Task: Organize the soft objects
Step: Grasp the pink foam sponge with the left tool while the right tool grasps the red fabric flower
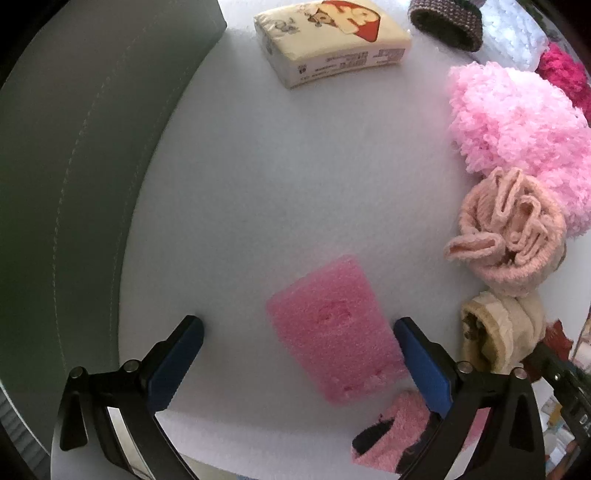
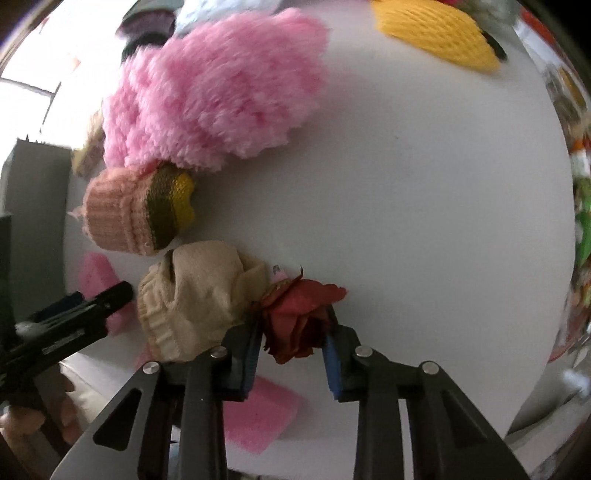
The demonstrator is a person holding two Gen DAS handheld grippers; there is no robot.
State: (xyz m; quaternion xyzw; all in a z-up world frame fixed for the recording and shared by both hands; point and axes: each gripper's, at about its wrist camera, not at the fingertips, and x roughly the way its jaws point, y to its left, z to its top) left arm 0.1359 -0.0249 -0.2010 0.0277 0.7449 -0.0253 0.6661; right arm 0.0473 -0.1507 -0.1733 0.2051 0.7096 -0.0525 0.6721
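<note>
Between right tongs (image 2: 293, 345), pinched red flower (image 2: 297, 319)

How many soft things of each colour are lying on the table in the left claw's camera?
Light pink: 3, fluffy yarn, sponge, fuzzy sock
Peach: 1, knit bundle
Dark pink: 1, fluffy ball
Beige: 1, sock
White: 1, fluffy bundle
Cream: 1, tissue pack
Dark brown: 1, knit band
Total: 9

Nothing can be read for certain. The cream tissue pack (image 1: 332, 38) at the far side of the white table (image 1: 277, 166) bears a red-and-white cartoon picture and dark printed lines along its near side, too small and warped to make out. A pale printed line on the black gripper (image 2: 64, 341) at the left, in the right wrist view, is blurred.
</note>
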